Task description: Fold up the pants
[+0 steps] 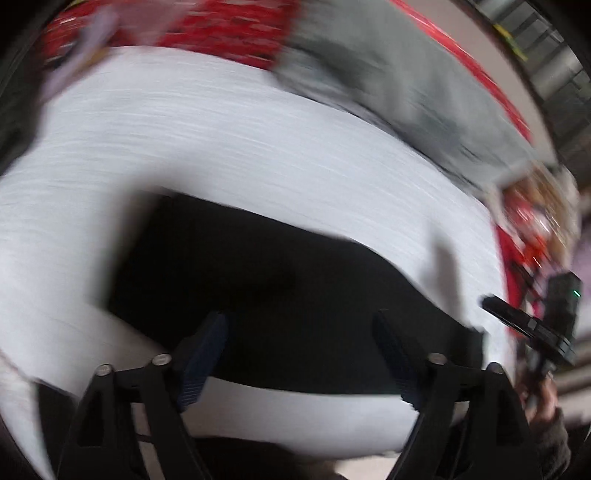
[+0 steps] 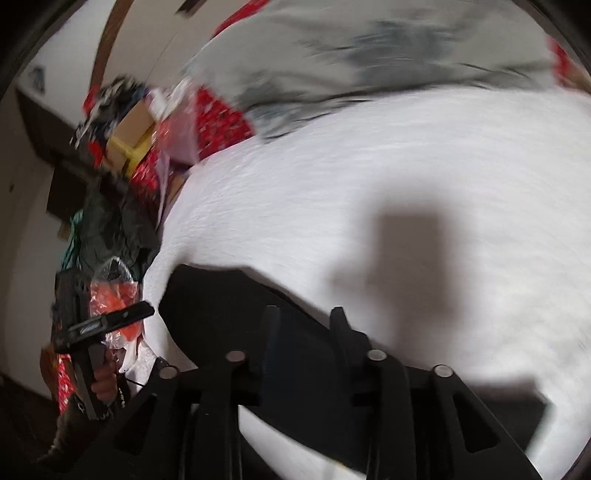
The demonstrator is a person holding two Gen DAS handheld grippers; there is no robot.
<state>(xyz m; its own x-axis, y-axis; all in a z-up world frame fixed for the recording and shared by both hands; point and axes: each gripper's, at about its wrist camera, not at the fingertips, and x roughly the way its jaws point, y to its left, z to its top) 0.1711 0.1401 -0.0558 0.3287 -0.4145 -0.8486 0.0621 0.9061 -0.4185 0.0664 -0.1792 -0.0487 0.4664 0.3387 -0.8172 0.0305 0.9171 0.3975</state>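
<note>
1. Both views are heavily smeared by motion blur, so fine detail is lost and no brand, label or writing can be read anywhere.
2. The black fabric pants (image 1: 280,288) lie flat on a white textured bed cover (image 1: 221,155), near its front edge. In the right wrist view the same dark garment (image 2: 221,295) sits at the lower left of the white cover (image 2: 406,184).
3. The left claw (image 1: 299,354) hangs over the pants with its two dark ribbed fingers (image 1: 201,358) spread wide apart. Nothing is between them; the black cloth shows below in the gap.
4. The right claw (image 2: 306,350) points at the pants. Its fingers (image 2: 271,354) stand fairly close together, with dark material filling the space between. Whether it grips the cloth cannot be told through the blur.
5. In the left wrist view the right claw (image 1: 509,314) shows at the right edge, past the edge of the pants. In the right wrist view the left claw (image 2: 125,317) shows at the left edge, beside the bed cover's border.
6. A rumpled grey blanket (image 1: 399,85) lies at the far side of the bed, past the white cover.
7. Red patterned fabric (image 1: 229,26) shows beyond the cover, and a brown cardboard box with yellow tape (image 2: 129,136) sits in a cluttered pile beside the bed.
</note>
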